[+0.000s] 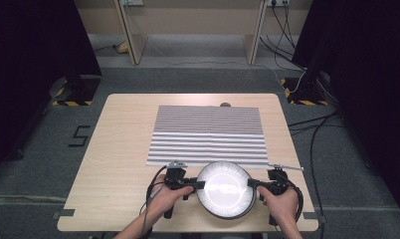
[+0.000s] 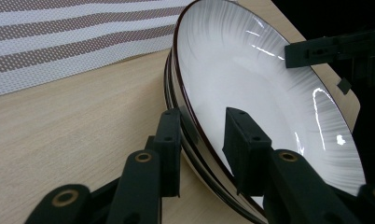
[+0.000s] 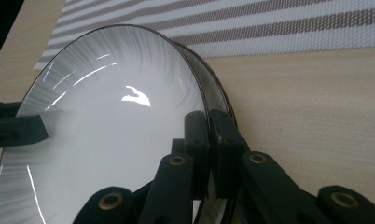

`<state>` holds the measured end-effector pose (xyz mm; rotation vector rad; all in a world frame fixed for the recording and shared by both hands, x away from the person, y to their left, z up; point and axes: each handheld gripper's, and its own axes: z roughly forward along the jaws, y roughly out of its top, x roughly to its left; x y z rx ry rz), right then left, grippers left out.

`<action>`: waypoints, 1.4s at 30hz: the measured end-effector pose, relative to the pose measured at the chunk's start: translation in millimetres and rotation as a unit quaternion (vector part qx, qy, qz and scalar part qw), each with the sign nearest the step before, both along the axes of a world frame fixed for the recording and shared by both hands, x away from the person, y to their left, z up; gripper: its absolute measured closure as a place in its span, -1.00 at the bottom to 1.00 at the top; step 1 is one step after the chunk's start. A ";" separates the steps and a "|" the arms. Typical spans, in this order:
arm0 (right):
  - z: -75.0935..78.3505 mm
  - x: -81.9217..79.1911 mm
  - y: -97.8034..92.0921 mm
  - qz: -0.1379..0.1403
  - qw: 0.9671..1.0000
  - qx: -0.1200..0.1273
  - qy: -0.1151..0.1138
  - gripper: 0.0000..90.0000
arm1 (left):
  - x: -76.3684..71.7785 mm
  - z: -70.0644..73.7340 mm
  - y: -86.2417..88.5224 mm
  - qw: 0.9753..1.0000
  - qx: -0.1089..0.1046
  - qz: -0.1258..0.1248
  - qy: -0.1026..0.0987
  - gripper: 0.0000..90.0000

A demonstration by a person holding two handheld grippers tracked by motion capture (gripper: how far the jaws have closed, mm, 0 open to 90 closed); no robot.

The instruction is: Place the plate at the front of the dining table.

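Observation:
A white plate (image 1: 224,189) with a dark rim sits near the table's front edge, on top of a second plate whose rim shows just under it (image 2: 176,121). My left gripper (image 1: 200,184) holds the left rim: in the left gripper view (image 2: 203,112) one jaw is outside the rim and the other lies on the white inside. My right gripper (image 1: 251,183) is shut on the right rim, and its jaws (image 3: 208,113) pinch the upper plate (image 3: 106,140) tightly. A hand holds each gripper.
A grey-and-white striped placemat (image 1: 208,134) covers the middle and far part of the wooden table (image 1: 118,164), just beyond the plates. Bare wood lies left and right of them. Cables run over the floor to the right of the table.

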<state>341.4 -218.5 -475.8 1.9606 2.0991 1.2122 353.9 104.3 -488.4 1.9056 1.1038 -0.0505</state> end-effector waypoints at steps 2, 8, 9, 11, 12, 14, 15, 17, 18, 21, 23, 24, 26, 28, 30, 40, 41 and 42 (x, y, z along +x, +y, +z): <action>1.3 -0.7 0.0 -0.004 1.000 -0.004 -0.014 0.93 | 0.9 0.3 -1.3 1.000 0.005 0.001 -0.003 0.53; 6.8 -0.9 2.5 -0.006 0.999 -0.017 -0.034 0.93 | 6.4 2.5 -4.7 1.000 0.017 0.015 -0.013 0.62; 8.2 -1.0 3.6 -0.007 0.999 -0.022 -0.037 0.93 | 7.4 2.7 -4.9 1.000 0.017 0.018 -0.014 0.64; 9.6 -0.9 4.9 -0.011 0.998 -0.025 -0.050 0.93 | 8.8 3.4 -5.1 0.999 0.019 0.025 -0.019 0.66; 10.0 -0.8 5.6 -0.012 0.998 -0.027 -0.055 0.93 | 9.5 3.5 -5.1 0.999 0.017 0.028 -0.020 0.68; 9.7 0.0 7.0 -0.018 0.998 -0.026 -0.060 0.93 | 11.4 4.1 -4.5 0.999 0.015 0.034 -0.025 0.69; 9.7 0.6 7.4 -0.019 0.998 -0.026 -0.059 0.93 | 11.7 4.4 -4.5 0.999 0.016 0.034 -0.026 0.69; 10.0 1.5 7.6 -0.020 0.998 -0.023 -0.060 0.92 | 12.9 6.4 -3.5 0.999 0.014 0.039 -0.030 0.71; 11.0 2.1 7.9 -0.019 0.998 -0.021 -0.060 0.92 | 13.2 6.9 -3.2 0.999 0.013 0.040 -0.030 0.72; 12.9 2.6 9.9 -0.018 0.998 -0.021 -0.058 0.92 | 15.0 11.0 -1.2 0.998 0.011 0.050 -0.038 0.76; 13.4 3.6 11.0 -0.017 0.998 -0.021 -0.060 0.92 | 16.9 12.0 -0.5 0.998 0.008 0.052 -0.039 0.77; 13.5 4.2 11.4 -0.018 0.998 -0.020 -0.060 0.92 | 17.9 12.3 -0.5 0.998 0.009 0.052 -0.039 0.78; 13.0 5.7 11.8 -0.019 0.998 -0.022 -0.060 0.92 | 18.9 12.3 -0.5 0.998 0.009 0.053 -0.037 0.78; 12.2 6.6 12.2 -0.020 0.998 -0.022 -0.060 0.92 | 19.3 11.9 0.0 0.998 0.005 0.054 -0.033 0.78; 12.5 6.4 12.2 -0.021 0.998 -0.021 -0.062 0.92 | 18.9 12.5 0.1 0.998 0.006 0.055 -0.035 0.78; 16.6 9.7 15.1 -0.025 0.997 -0.021 -0.070 0.91 | 23.3 15.4 2.2 0.997 -0.001 0.063 -0.035 0.81; 17.0 10.3 15.3 -0.024 0.997 -0.021 -0.069 0.91 | 23.7 15.7 2.3 0.997 0.000 0.063 -0.035 0.81; 17.1 11.0 15.6 -0.023 0.997 -0.022 -0.070 0.91 | 24.2 15.9 2.3 0.997 -0.001 0.064 -0.035 0.81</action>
